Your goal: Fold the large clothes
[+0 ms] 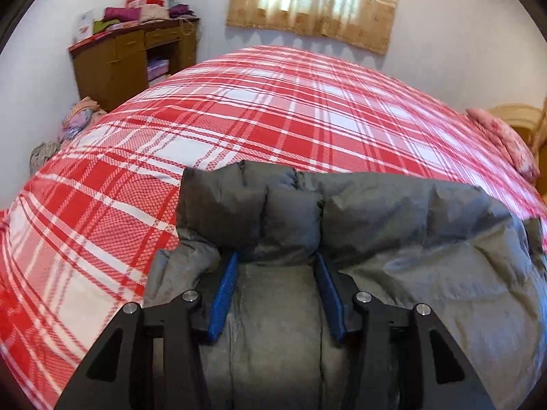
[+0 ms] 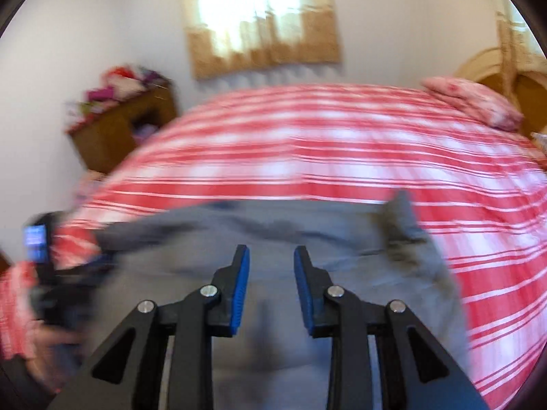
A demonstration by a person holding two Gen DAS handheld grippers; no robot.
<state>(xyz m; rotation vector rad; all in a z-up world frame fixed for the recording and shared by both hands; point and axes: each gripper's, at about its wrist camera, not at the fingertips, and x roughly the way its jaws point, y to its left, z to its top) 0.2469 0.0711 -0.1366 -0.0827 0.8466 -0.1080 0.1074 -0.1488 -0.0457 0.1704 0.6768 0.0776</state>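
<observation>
Blue fingers (image 1: 224,299) of the left gripper (image 1: 276,256) are pinching a thick bunched fold of the gray padded jacket (image 1: 393,239), the puffy cloth bulging up between the 2 pads and hiding their tips. That jacket is lying on the near side of the bed, spread over the red and white plaid bedspread (image 1: 256,112), with its far edge crumpled into a ridge. Over on the other side, the right gripper (image 2: 271,251) is hanging just above the gray cloth with its 2 pads parted and nothing between them; that view is smeared with blur. A pink pillow (image 1: 502,140) is sitting at the right end of the bed. Against the far wall, a brown wooden cabinet (image 1: 126,65) is carrying a heap of folded cloth, and a tan curtain (image 1: 318,3) is glowing over the window.
</observation>
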